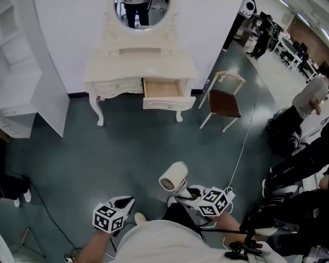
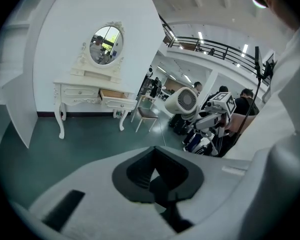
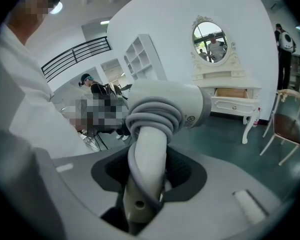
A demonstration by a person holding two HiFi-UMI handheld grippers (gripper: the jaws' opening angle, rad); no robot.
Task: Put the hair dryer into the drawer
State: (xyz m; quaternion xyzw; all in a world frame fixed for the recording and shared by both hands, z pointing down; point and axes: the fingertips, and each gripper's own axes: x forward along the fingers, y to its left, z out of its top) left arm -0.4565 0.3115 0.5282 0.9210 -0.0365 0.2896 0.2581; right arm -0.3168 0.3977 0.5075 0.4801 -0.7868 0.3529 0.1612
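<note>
1. Right gripper (image 3: 145, 184): jaws were clamped on the handle of the hair dryer (image 3: 165, 109), grey cord wound round that handle. The barrel stood above the jaws and pointed toward the dressing table (image 3: 225, 81).
2. Left gripper (image 2: 157, 176): jaws stood apart, with nothing between them. It was just beside the right gripper and equally far back from the dressing table.
3. Hair dryer: held in the air, well apart from the dressing table, over the green floor (image 1: 126, 147). In the head view it sat on the near side of the floor, roughly in line with the table's right half.
4. Drawer (image 1: 163, 89): pulled out of the dressing table's right front, its wooden inside open to view.
5. Oval mirror (image 1: 141, 4): mounted on top of the dressing table, against the white wall.
6. Chair (image 1: 223, 103): stood near the dressing table's right end, dark seat on pale legs.
</note>
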